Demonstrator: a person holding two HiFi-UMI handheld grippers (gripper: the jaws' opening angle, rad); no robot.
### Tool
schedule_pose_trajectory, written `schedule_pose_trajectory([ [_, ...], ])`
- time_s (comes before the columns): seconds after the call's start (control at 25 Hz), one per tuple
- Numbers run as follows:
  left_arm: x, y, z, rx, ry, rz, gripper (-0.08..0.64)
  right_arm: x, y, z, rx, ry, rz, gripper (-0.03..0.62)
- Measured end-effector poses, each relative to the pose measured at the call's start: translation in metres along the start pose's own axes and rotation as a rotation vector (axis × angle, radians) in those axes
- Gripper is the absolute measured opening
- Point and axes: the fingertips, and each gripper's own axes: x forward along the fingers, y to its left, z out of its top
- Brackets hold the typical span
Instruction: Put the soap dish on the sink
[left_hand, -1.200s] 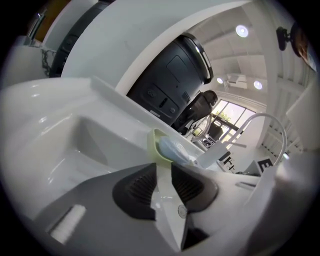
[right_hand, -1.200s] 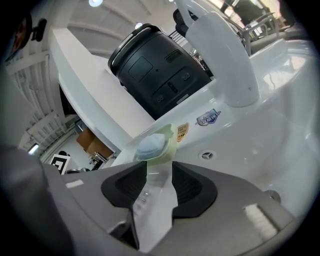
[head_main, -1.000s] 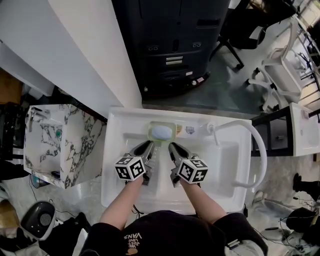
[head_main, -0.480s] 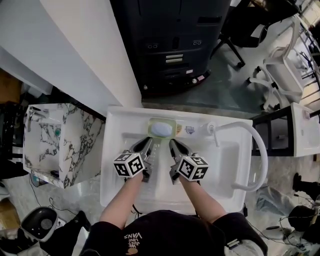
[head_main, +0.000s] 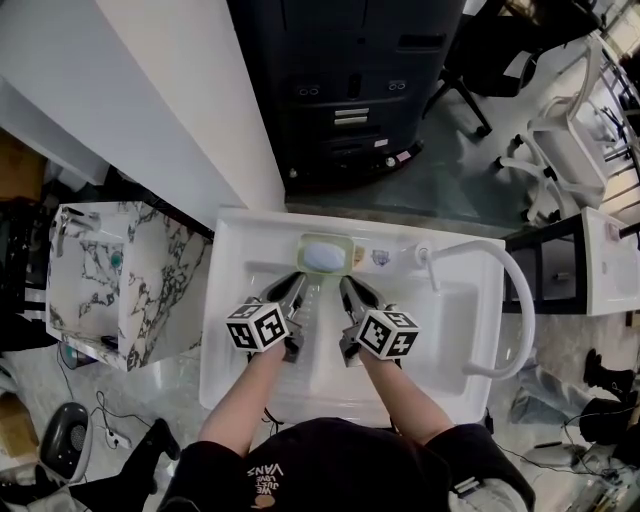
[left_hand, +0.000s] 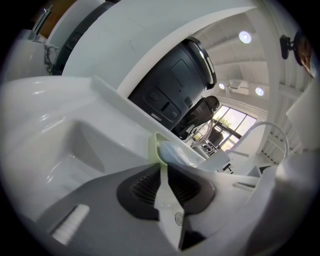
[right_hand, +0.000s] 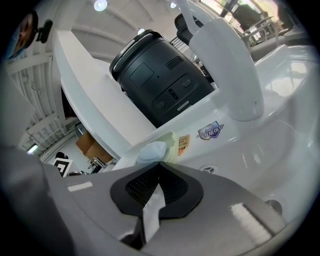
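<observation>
A person in a dark top (head_main: 320, 475) stands at a white sink (head_main: 450, 320) at the bottom of the head view, both forearms stretched up the frame. Each hand carries a tool topped with a marker cube, the left cube (head_main: 262, 330) and right cube (head_main: 388, 335) side by side over the basin.

The left tool (head_main: 296, 283) stands narrow. In its own view we see a slim wedge of white sink between the pads right up to the tips, and nothing sits in that gap. The right tool (head_main: 347, 285) is closed, its pads meeting at the tips on nothing.

Both tools point up the frame at the soap dish (head_main: 325, 239), a pale green tray lying flat on the sink's back ledge, just above centre. A pale blue bar of soap (head_main: 322, 258) rests in it. The dish's near rim lies just beyond both sets of tips, and we cannot tell whether the left tips touch it.

Right of the dish on the ledge are small stickers (head_main: 380, 259). Past them a white curved spout (head_main: 515, 290) arches over the sink's right side. A marbled cabinet (head_main: 140, 280) stands at the left edge, a black machine (head_main: 350, 90) fills the top centre, and white chairs (head_main: 560, 140) sit at the upper right.
</observation>
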Motion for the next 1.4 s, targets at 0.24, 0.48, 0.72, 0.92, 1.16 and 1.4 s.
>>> schedule_pose_trajectory([
  [0.24, -0.013, -0.006, 0.002, 0.004, -0.018, -0.010, 0.100, -0.013, 0.005, 0.003, -0.008, -0.019, -0.002, 0.003],
  [0.48, -0.032, -0.020, 0.002, 0.052, -0.039, -0.027, 0.086, -0.033, 0.010, 0.003, -0.028, -0.036, -0.020, 0.003],
  [0.72, -0.058, -0.034, -0.003, 0.092, -0.060, -0.044, 0.062, -0.055, 0.023, -0.002, -0.042, -0.053, -0.024, 0.003],
  [0.92, -0.083, -0.041, -0.013, 0.105, -0.076, -0.055, 0.052, -0.076, 0.035, -0.013, -0.055, -0.064, -0.017, 0.003],
  [1.16, -0.113, -0.050, -0.028, 0.116, -0.081, -0.069, 0.052, -0.103, 0.047, -0.025, -0.065, -0.085, -0.008, 0.003],
  [1.4, -0.142, -0.062, -0.041, 0.131, -0.092, -0.083, 0.052, -0.131, 0.062, -0.033, -0.081, -0.110, 0.003, 0.003],
])
